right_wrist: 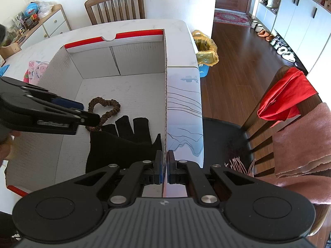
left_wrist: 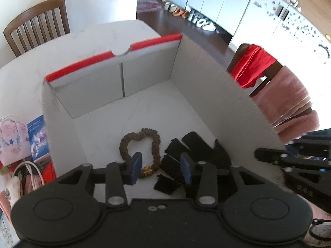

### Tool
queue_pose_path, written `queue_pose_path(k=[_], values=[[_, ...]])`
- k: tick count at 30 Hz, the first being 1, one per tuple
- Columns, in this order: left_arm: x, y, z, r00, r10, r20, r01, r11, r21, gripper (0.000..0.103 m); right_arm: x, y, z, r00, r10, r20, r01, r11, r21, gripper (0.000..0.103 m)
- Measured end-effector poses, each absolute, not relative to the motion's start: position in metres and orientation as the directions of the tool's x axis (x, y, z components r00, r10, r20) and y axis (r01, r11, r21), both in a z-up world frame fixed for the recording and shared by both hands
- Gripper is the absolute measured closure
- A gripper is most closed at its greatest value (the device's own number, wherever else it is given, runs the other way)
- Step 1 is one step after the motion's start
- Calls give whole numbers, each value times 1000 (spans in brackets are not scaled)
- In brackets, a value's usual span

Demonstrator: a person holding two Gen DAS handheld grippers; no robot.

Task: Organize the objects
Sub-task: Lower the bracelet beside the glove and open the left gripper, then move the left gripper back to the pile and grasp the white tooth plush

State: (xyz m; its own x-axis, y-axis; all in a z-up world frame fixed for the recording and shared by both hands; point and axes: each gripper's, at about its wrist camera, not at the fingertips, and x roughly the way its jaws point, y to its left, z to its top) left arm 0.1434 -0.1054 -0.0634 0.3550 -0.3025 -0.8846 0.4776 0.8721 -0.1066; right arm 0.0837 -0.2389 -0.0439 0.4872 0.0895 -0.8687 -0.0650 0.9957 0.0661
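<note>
Glove (right_wrist: 124,144), digits toward far wall

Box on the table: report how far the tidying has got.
Done: a brown scrunchie and a black glove already lie in the white box. In hand: the left tool hangs open and empty over the scrunchie; the right tool is shut on the box's side wall. Left: the patterned pouches outside the box.

Scrunchie (left_wrist: 140,146) left of glove (left_wrist: 196,150), seemingly touching, in box (left_wrist: 206,78)
</note>
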Motion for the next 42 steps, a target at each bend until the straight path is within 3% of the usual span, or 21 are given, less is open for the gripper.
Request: queue_pose_path(k=[15,23,25,34,42], values=[[111,-68,-6,454,-377,-807,420,890,-179,49,83,-241,-44,483,95,-870,-56,995,78,100],[102,-30,0,514,-314,-798,310,936,-168,36,83,-242,-44,481,98,-871,-52,995,83,100],[100,-19,1,530,-288,-798,279,947,-157,27,83,-242,-44,479,99,-872,-52,995,84,100],[94,26,3,584,-183,-791,143,982,-122,4,83,-241,-44,478,98,-873,-53,995,82,100],[96,52,-4,597,-129,-792,48,991,-126,1,84,-241,-44,479,98,-873,-53,995,82,100]])
